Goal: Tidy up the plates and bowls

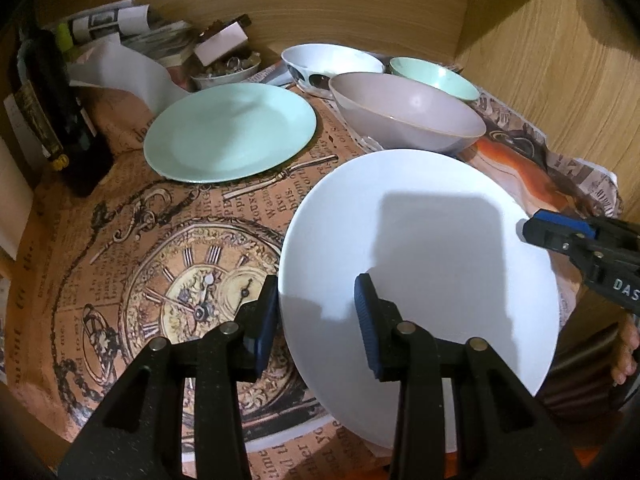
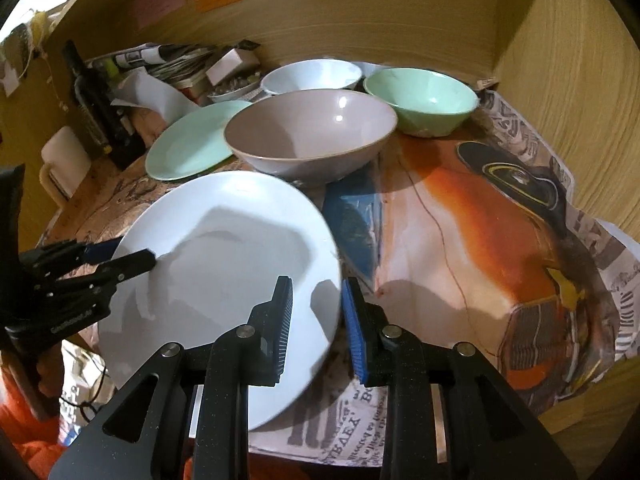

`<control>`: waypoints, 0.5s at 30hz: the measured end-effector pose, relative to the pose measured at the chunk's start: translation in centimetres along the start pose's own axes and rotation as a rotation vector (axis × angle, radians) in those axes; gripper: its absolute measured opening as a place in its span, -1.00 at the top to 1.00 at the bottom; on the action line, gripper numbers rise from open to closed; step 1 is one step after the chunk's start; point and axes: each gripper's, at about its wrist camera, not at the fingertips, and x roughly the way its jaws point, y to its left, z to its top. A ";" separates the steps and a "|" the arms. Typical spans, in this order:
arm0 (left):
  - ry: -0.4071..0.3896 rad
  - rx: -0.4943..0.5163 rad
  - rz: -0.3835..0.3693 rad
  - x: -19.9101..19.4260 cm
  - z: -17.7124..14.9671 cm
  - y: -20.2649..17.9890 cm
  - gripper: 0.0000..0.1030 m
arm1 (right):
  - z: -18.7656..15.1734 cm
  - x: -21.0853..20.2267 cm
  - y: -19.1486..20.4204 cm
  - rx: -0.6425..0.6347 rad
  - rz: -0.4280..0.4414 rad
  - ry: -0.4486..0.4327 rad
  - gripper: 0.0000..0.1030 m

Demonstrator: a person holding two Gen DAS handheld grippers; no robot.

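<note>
Printed paper covers the tabletop where the white plate lies nearest, its rim between the parted fingers of both left gripper and right gripper, neither clamping yet, so close both evenly before lifting toward the green plate.

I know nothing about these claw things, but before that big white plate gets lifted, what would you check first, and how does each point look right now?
1. Left claw straddles the white plate rim: ok, one finger outside the edge, one over the plate.
2. Right claw straddles the opposite rim: ok.
3. Claws closed firmly on the plate: not ok, both look open, with gaps showing.
4. Plate free of anything on it: ok, only shadows.
5. Stacking spot ready: ok, the mint plate lies bare, if that is the target.
6. Path clear: cannot tell; the taupe bowl sits close behind the white plate.
</note>
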 end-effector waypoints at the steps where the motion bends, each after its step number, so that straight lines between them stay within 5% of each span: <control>1: -0.002 0.001 0.000 0.1 0.1 0.0 0.29 | 0.0 0.1 0.0 -0.006 -0.007 -0.003 0.51; 11: -0.083 -0.028 0.012 -2.0 0.7 1.6 0.22 | 1.2 -1.0 0.5 -0.010 0.008 -0.054 0.50; 15: -0.162 -0.028 0.035 -4.2 1.5 2.5 -0.02 | 2.6 -1.8 1.5 -0.033 0.038 -0.098 0.40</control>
